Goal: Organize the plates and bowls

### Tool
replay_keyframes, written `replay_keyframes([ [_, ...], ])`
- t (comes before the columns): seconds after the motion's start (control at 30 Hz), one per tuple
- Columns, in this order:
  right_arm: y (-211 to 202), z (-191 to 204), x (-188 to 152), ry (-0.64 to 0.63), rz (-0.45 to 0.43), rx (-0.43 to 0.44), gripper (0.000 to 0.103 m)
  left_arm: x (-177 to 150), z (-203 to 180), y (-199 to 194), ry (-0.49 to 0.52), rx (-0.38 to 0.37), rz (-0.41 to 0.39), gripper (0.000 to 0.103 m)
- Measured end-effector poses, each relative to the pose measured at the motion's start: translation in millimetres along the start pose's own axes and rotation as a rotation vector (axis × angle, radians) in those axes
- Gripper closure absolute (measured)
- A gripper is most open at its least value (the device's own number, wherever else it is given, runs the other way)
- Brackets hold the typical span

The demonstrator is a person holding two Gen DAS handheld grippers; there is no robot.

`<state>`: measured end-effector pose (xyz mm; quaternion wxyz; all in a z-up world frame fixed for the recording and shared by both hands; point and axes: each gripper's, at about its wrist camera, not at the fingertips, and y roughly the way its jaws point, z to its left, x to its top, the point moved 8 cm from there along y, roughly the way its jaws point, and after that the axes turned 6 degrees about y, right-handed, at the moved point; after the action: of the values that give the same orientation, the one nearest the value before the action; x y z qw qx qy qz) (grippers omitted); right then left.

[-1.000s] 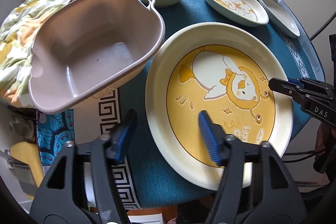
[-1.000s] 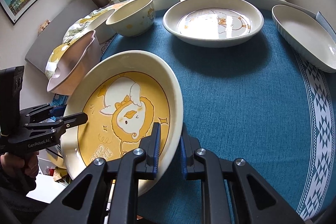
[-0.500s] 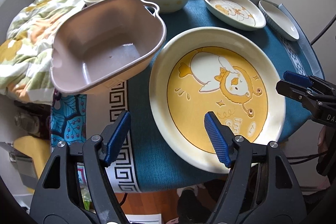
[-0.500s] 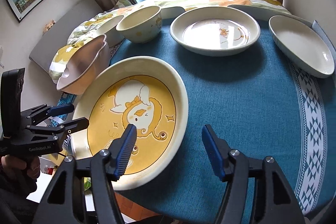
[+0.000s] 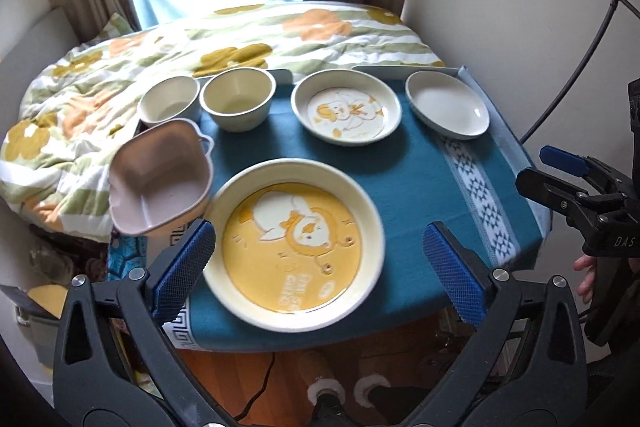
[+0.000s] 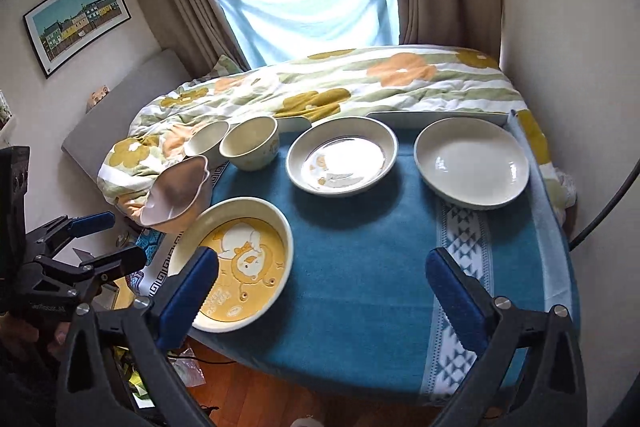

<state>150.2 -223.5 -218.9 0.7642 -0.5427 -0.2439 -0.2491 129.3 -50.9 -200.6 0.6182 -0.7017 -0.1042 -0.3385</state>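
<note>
A large cream plate with a yellow cartoon centre lies at the near edge of the blue-clothed table. Left of it a pink square bowl tilts over the table's edge. Behind stand two cream bowls, a medium duck plate and a white dish. My left gripper hangs above the large plate, jaws opening wide, nothing between them. My right gripper hovers over bare cloth right of that plate, jaws opening too, holding nothing.
A flowered quilt is bunched behind and left of the table, under a curtained window. A wall runs close along the right. A person's feet and a wooden floor show below the near edge.
The right gripper let go of the large plate's rim. The left drew back from that rim. Both have spread wide and lifted up and back. The plate stays on the table.
</note>
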Motion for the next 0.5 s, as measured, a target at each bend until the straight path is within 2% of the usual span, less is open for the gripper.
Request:
replay_keyframes([
  [0.17,-31,-47,16,0.06,0.012,-0.076,0.0,49,-58,12,0.027,-0.083,-0.001,0.0],
  [0.27,-48,-68,29,0.104,-0.041,-0.055,0.0,84,-85,22,0.061,-0.134,-0.02,0.0],
  [0.37,-52,-92,41,0.155,-0.047,-0.117,0.0,119,-110,39,0.1,-0.214,-0.018,0.0],
  [0.5,-43,-127,50,0.254,-0.036,-0.133,0.0,162,-140,79,0.151,-0.325,0.015,0.0],
])
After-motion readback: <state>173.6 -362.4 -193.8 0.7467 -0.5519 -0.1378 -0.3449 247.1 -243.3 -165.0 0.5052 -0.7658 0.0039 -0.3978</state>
